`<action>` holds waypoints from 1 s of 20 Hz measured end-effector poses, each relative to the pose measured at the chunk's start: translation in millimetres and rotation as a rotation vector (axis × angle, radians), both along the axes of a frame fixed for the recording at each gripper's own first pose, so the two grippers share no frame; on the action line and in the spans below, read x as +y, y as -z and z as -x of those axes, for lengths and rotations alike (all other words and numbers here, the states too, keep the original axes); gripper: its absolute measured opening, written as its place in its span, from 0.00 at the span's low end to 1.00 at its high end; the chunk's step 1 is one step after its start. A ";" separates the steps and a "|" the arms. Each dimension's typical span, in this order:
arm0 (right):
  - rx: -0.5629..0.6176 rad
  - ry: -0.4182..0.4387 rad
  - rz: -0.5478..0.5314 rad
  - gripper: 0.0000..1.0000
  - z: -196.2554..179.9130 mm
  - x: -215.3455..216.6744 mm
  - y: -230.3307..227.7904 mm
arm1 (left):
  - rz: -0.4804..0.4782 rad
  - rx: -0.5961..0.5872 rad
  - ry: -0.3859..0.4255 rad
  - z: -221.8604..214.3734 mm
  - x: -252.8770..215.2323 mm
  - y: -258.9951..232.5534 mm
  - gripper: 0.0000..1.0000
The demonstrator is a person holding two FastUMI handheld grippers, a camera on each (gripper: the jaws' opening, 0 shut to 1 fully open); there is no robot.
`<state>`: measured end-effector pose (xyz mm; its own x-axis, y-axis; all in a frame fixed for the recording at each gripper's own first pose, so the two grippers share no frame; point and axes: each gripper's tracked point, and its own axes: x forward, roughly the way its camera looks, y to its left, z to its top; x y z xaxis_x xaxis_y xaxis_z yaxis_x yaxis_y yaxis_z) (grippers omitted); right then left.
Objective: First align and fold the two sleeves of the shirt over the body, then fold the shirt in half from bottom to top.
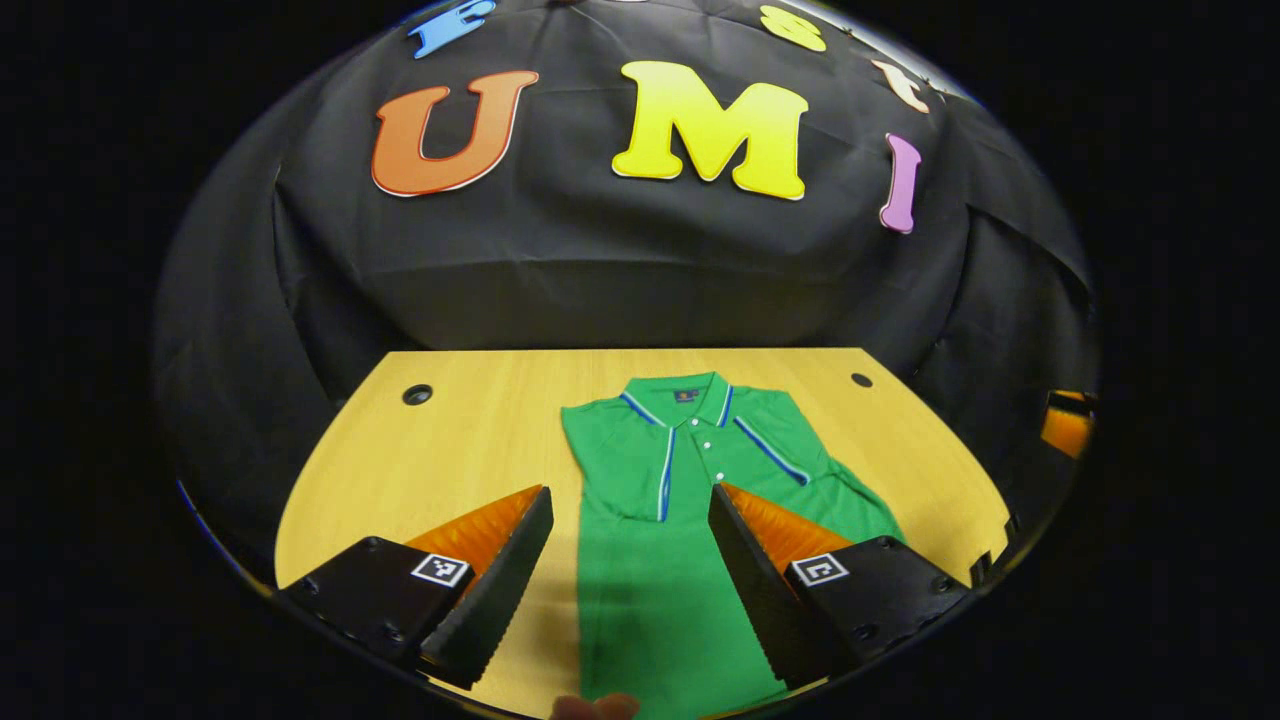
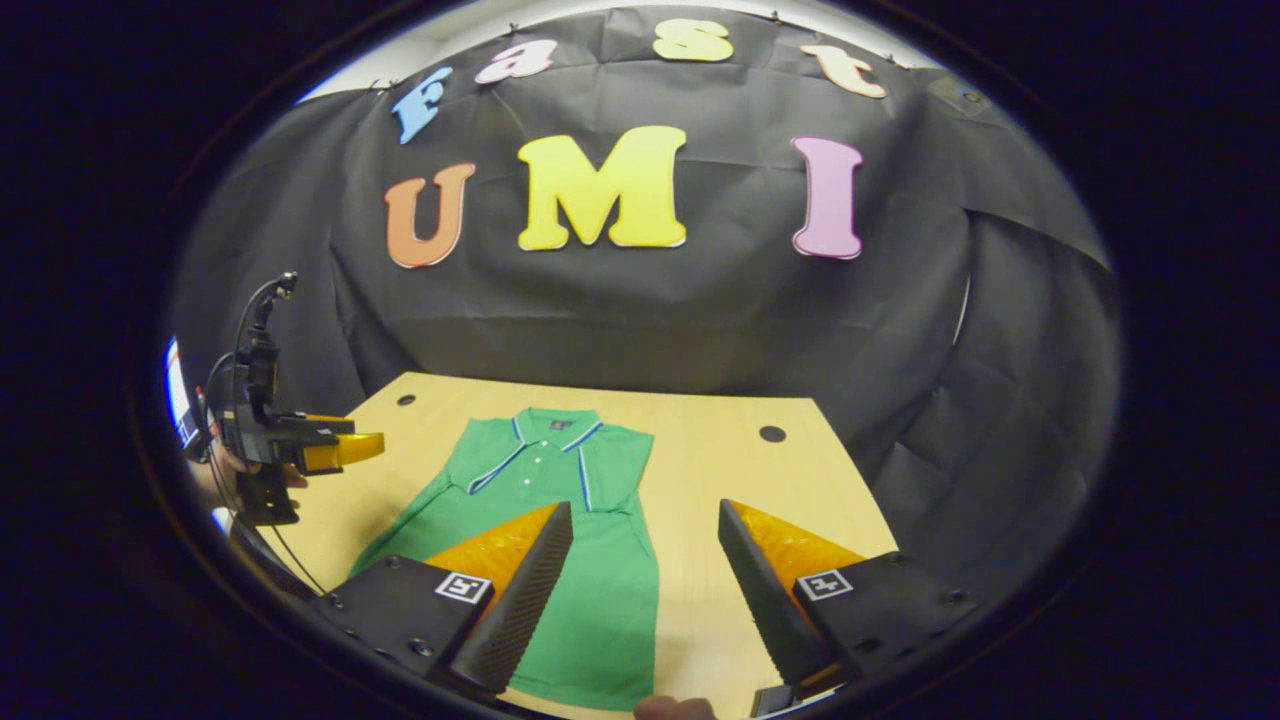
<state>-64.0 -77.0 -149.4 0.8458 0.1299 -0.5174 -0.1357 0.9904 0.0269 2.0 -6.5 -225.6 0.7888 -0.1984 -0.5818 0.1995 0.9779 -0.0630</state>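
A green polo shirt (image 1: 650, 560) lies flat on the wooden table (image 1: 450, 450), collar at the far side. In the left gripper view one striped sleeve cuff (image 1: 665, 470) lies upright on the chest and the other (image 1: 770, 450) lies slanted. My left gripper (image 1: 630, 490) hovers open above the shirt's lower body, holding nothing. In the right gripper view the shirt (image 2: 600, 600) sits left of centre. My right gripper (image 2: 645, 505) is open over the shirt's right edge, with nothing between its fingers. The left gripper (image 2: 300, 445), held in a hand, hangs above the table's left edge.
Round cable holes (image 1: 417, 394) (image 1: 861, 380) sit in the table's far corners. Black cloth walls close in behind and at both sides. Bare wood (image 2: 740, 470) stretches right of the shirt. A fingertip (image 1: 600, 707) pokes in at the bottom edge.
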 end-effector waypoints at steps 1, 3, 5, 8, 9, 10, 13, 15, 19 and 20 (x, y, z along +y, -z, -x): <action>0.013 -0.024 0.005 0.92 4.7 1.1 6.4 | 0.004 0.019 -0.001 15.9 5.9 3.4 1.00; 0.070 -0.086 0.013 0.92 16.9 6.5 28.4 | 0.012 0.064 0.025 51.9 9.8 10.3 1.00; 0.140 -0.149 0.027 0.95 32.9 8.5 52.7 | -0.010 0.116 0.066 88.0 15.6 28.2 1.00; 0.265 -0.229 0.057 0.95 70.1 5.2 92.7 | -0.042 0.204 0.145 144.2 17.0 50.1 1.00; 0.300 -0.244 0.071 0.95 83.6 1.0 103.8 | -0.051 0.240 0.164 161.7 18.7 57.6 1.00; 0.335 -0.253 0.085 0.95 95.3 -4.2 115.5 | -0.050 0.279 0.176 177.9 20.2 66.8 1.00; 0.426 -0.273 0.120 0.92 123.1 -16.5 146.4 | -0.026 0.390 0.181 212.7 23.4 91.1 1.00; 0.481 -0.289 0.130 0.95 140.3 -18.8 166.7 | -0.022 0.453 0.187 225.4 22.6 101.8 1.00; 0.560 -0.334 0.178 0.93 161.5 -17.4 200.3 | -0.053 0.504 0.172 245.7 28.5 127.0 1.00; 0.567 -0.334 0.178 0.93 163.6 -18.3 202.6 | -0.053 0.507 0.167 245.8 27.5 130.4 1.00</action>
